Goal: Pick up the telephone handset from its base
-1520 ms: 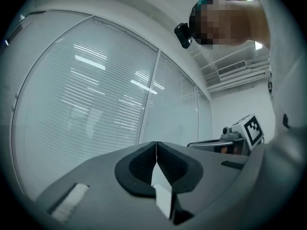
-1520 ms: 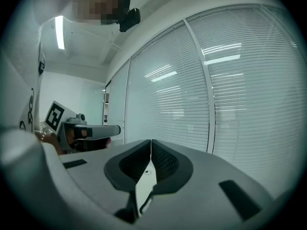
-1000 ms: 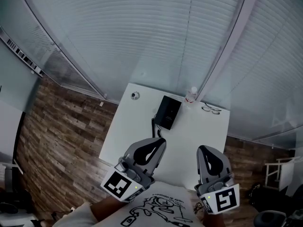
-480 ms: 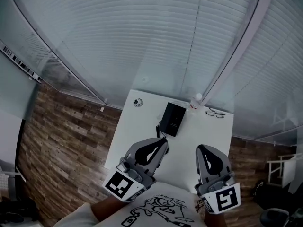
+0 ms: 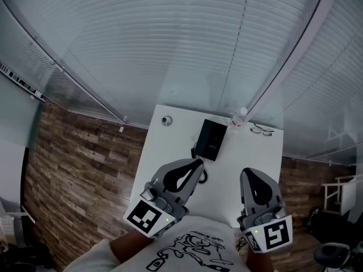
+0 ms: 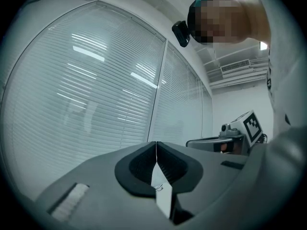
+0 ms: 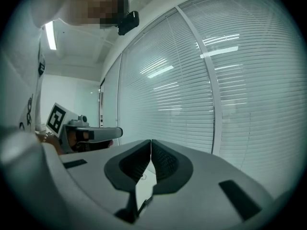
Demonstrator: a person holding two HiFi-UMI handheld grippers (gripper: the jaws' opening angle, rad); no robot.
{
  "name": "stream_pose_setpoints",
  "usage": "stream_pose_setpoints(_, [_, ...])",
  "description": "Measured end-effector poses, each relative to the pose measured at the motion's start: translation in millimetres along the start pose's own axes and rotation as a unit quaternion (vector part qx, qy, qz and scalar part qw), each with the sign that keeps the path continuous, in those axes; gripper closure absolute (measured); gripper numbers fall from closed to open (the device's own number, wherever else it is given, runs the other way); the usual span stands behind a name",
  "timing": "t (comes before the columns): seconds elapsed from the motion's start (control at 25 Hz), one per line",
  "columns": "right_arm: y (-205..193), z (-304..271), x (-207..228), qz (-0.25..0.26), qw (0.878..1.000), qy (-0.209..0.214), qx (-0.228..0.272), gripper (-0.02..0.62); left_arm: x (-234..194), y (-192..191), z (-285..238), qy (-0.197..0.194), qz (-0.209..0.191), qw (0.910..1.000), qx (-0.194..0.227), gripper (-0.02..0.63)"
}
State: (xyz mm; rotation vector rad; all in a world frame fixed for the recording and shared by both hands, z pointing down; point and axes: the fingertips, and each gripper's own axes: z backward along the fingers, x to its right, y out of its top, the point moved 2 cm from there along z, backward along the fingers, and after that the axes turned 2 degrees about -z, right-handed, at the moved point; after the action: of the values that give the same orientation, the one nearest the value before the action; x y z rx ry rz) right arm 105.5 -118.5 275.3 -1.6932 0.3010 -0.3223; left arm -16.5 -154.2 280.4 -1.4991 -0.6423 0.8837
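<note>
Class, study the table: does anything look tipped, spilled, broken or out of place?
Nothing stands out. The telephone lies flat on the table, the bottle stands upright at the far edge with glasses beside it, and nothing has spilled.

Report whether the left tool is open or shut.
Shut. On the left tool the pads meet along a thin seam, nothing between them.
</note>
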Motion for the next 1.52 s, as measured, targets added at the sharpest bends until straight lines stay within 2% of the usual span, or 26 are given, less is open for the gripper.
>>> stream_pose_setpoints(0.44, [-42, -1, -5, -0.021, 0.999, 0.001, -0.041, 0.589, -8, -45, 4, -0.001, 0.025, 0.9986, -0.047, 0.600])
stream_pose_setpoints(0.84, [-81, -15, 4, -0.034, 0.997, 0.002, -0.071, 0.589, -25, -88, -9, 0.004, 0.031, 0.9950, -0.094, 0.598])
stream_pose_setpoints(1.24, [-138, -37, 18, -0.058, 0.992, 0.005, -0.108, 0.588, -47, -146, -37, 0.006, 0.048, 0.9901, -0.132, 0.597])
stream_pose_setpoints(1.52, [-185, -60, 26, -0.076, 0.988, 0.013, -0.136, 0.586, -70, -207, -59, 0.011, 0.045, 0.9841, -0.171, 0.573])
